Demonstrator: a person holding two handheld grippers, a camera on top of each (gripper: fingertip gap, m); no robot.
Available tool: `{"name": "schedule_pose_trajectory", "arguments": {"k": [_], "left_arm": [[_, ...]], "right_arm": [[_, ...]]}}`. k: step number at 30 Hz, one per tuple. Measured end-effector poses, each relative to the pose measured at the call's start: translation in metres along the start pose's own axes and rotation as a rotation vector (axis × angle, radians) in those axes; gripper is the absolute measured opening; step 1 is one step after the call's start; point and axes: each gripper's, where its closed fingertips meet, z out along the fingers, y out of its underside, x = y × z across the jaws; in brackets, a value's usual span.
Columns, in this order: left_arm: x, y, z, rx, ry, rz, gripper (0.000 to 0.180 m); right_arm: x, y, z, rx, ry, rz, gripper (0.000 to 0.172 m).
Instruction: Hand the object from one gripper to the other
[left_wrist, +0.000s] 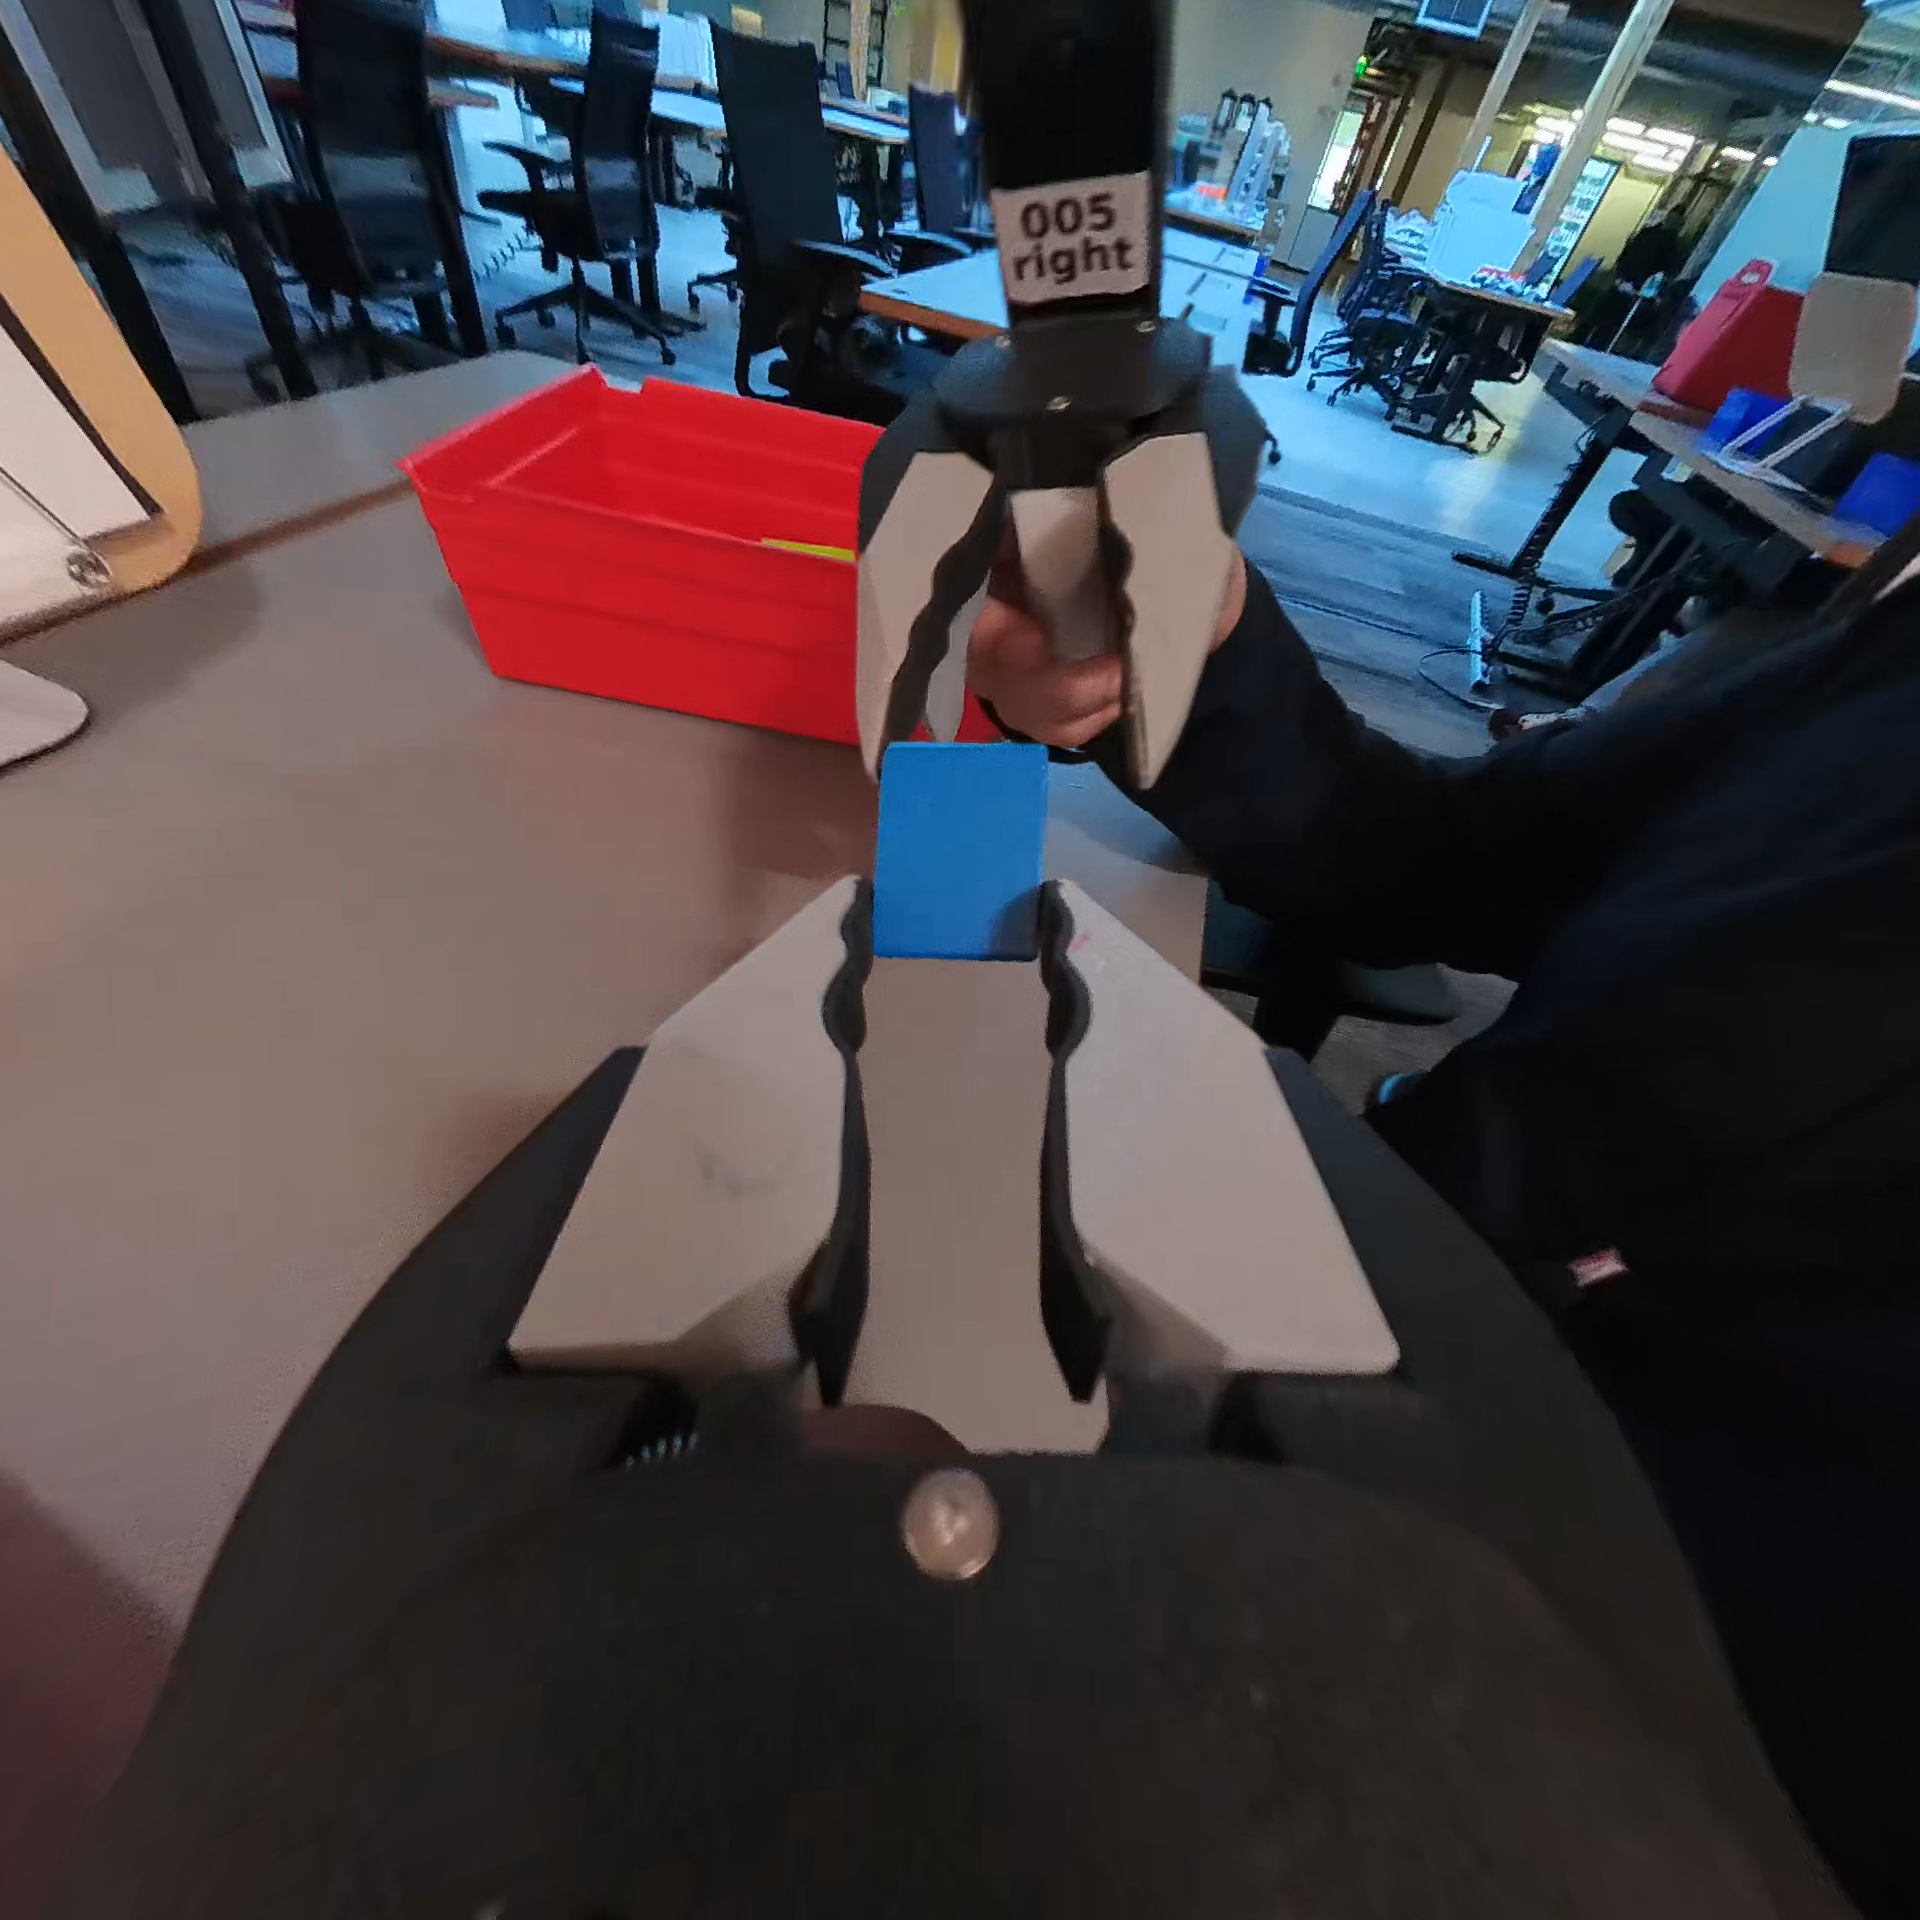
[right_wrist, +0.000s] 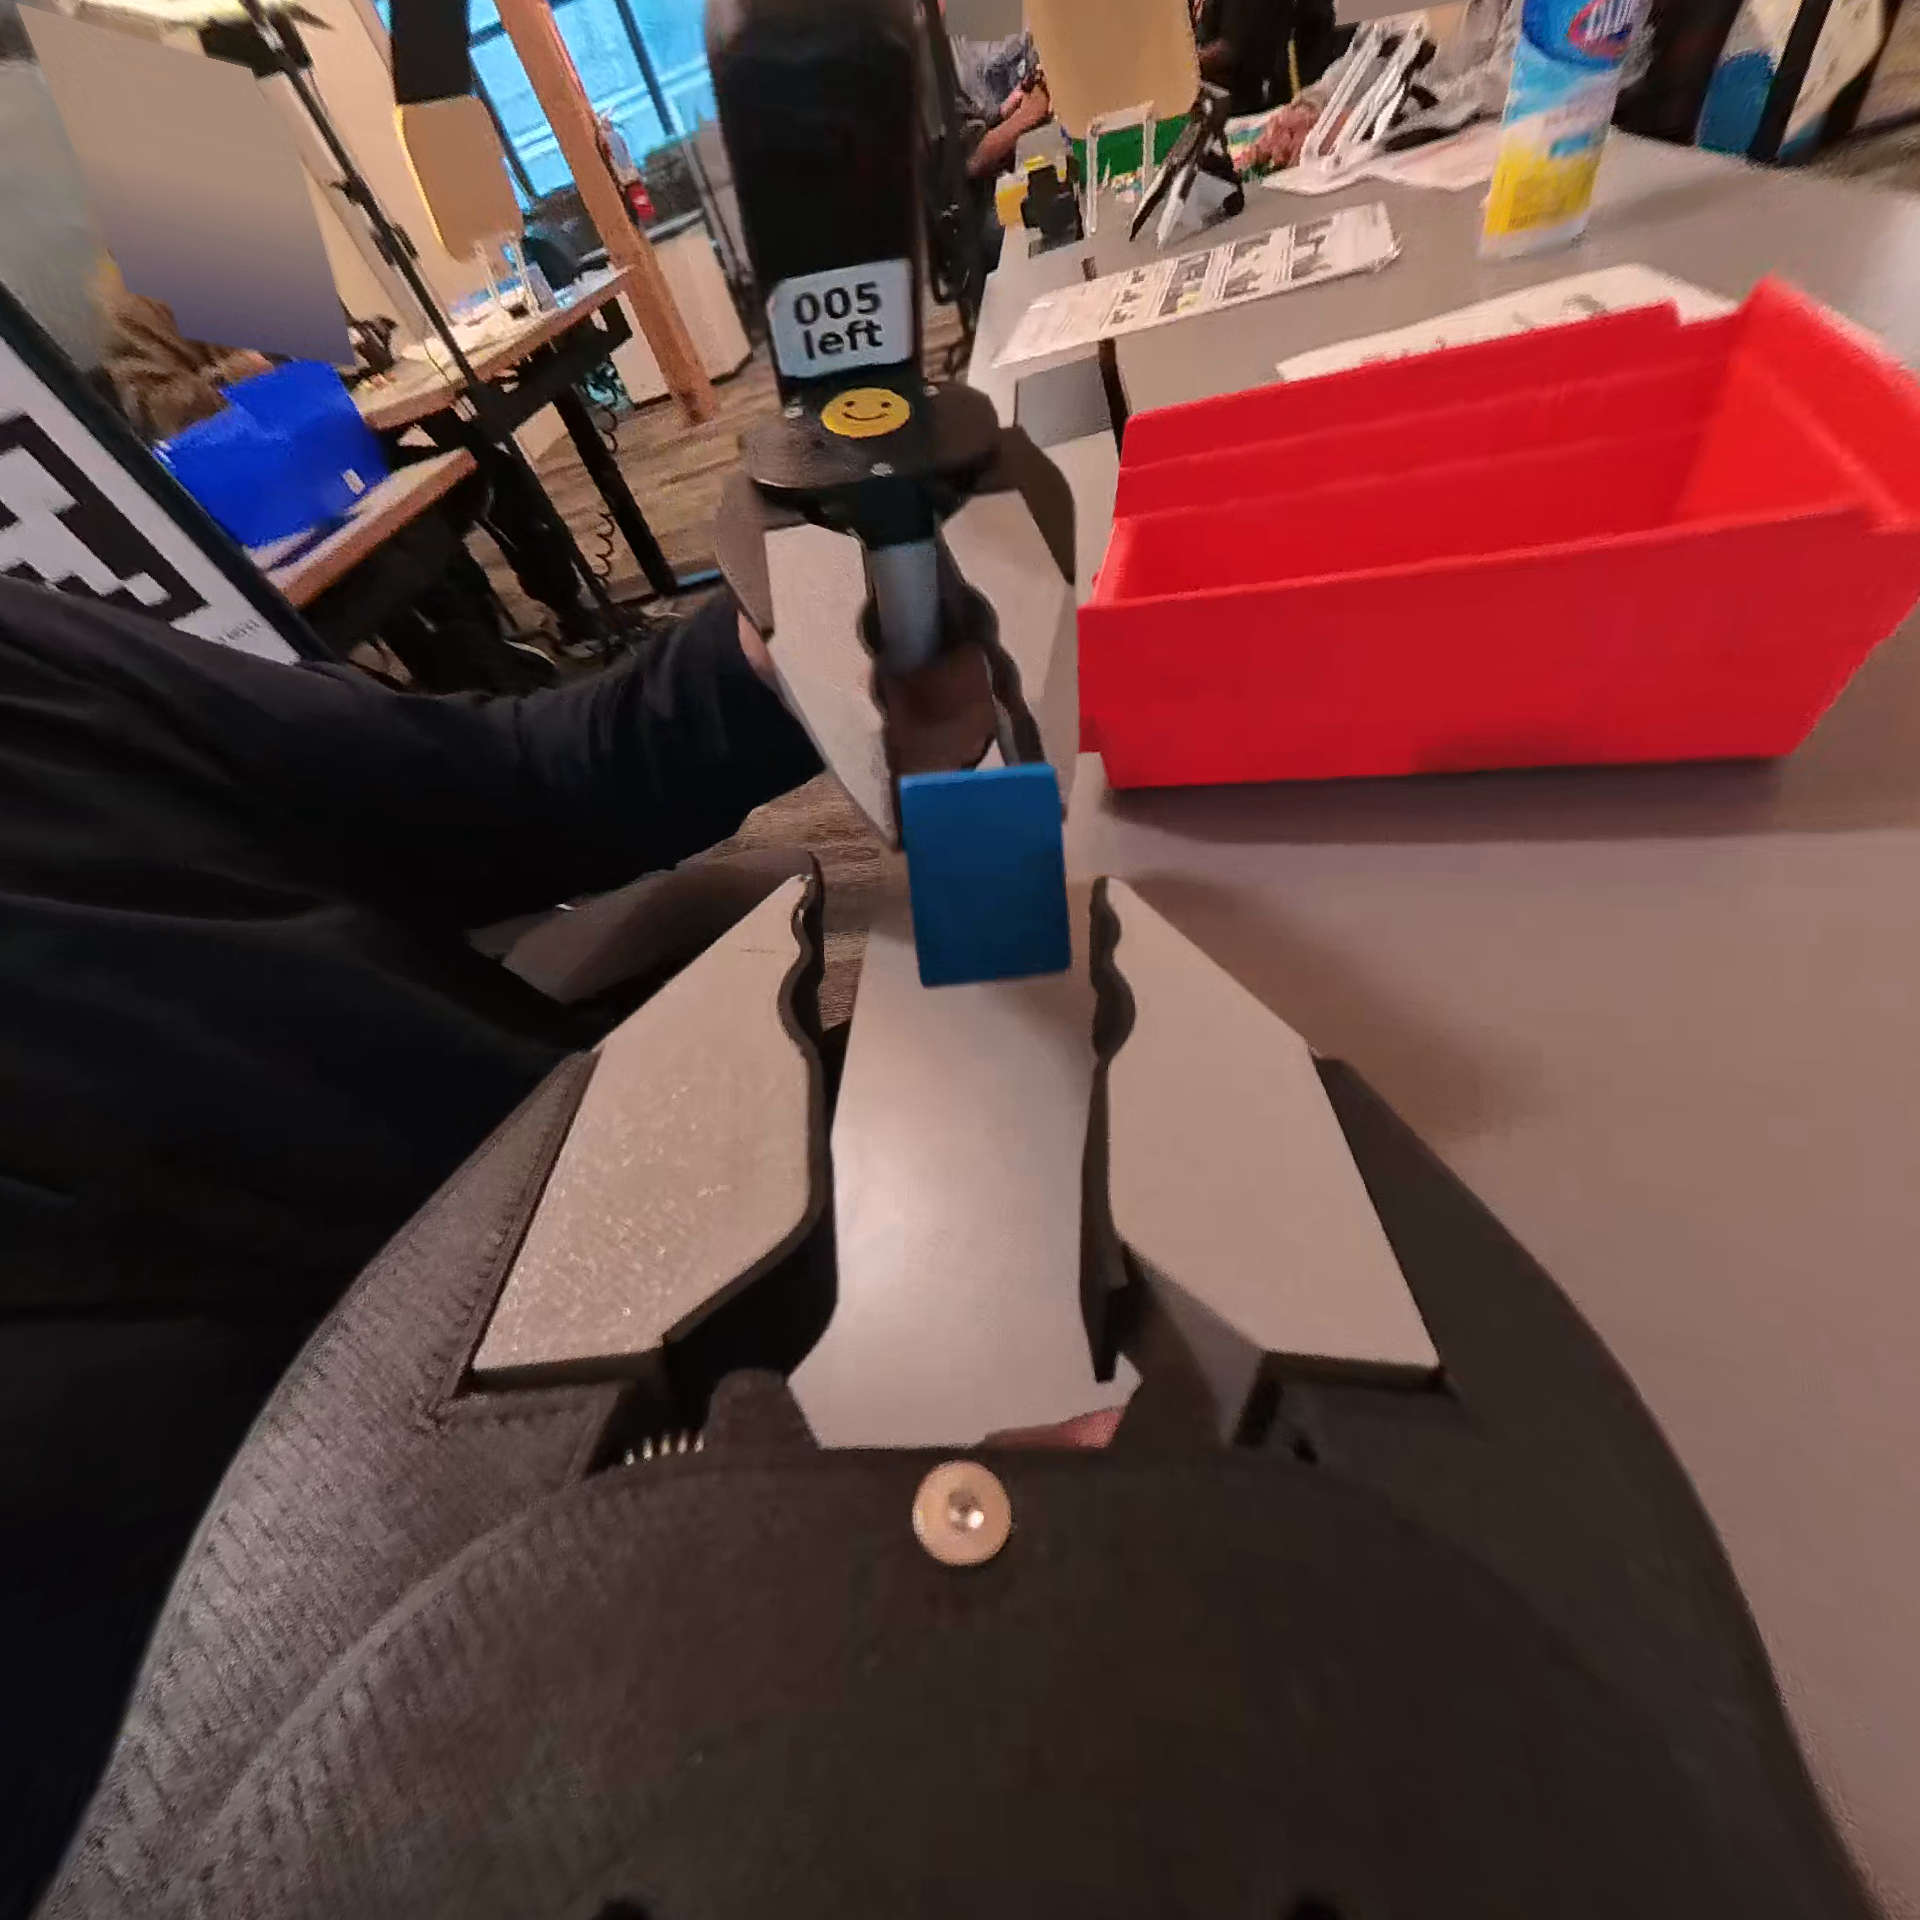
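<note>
Block (left_wrist: 958, 847) first: I see a plain blue rectangular slab with flat faces and slightly rounded corners, standing upright in the air above the grey counter (left_wrist: 312, 831). My left tool (left_wrist: 954, 914) has its two pads pressed on the block's lower sides, so it carries it. My right tool (right_wrist: 956, 914) faces it with its fingers spread wider than the block; I see gaps between each pad and the blue sides, so it grips nothing. From the right wrist view the block (right_wrist: 987, 883) sits between those spread fingertips, nearer the right one. A red bin (left_wrist: 665, 561) stands on the counter behind.
</note>
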Motion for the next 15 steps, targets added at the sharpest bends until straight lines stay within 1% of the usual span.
{"name": "schedule_pose_trajectory", "arguments": {"k": [2, 4, 6, 8, 10, 15], "left_arm": [[0.000, 0.002, 0.003, -0.014, -0.006, -0.004, 0.028], [0.003, 0.003, 0.005, -0.026, 0.000, 0.003, 0.028], [0.008, 0.004, 0.008, -0.029, 0.013, 0.010, 0.028], [0.009, 0.007, 0.011, -0.046, 0.018, 0.015, 0.028], [0.009, 0.010, 0.013, -0.055, 0.011, 0.027, 0.028], [0.009, 0.013, 0.013, -0.064, 0.025, -0.009, 0.028]], "right_arm": [[0.001, -0.001, 0.005, -0.006, 0.054, -0.049, 0.046], [0.007, 0.002, 0.008, -0.028, 0.108, -0.072, 0.037], [0.003, 0.003, 0.012, -0.030, 0.087, -0.068, 0.036], [-0.001, 0.002, 0.015, -0.022, 0.053, -0.051, 0.031], [-0.001, 0.005, 0.016, -0.037, 0.047, -0.046, 0.031], [0.000, 0.009, 0.016, -0.073, 0.060, -0.048, 0.030]]}}
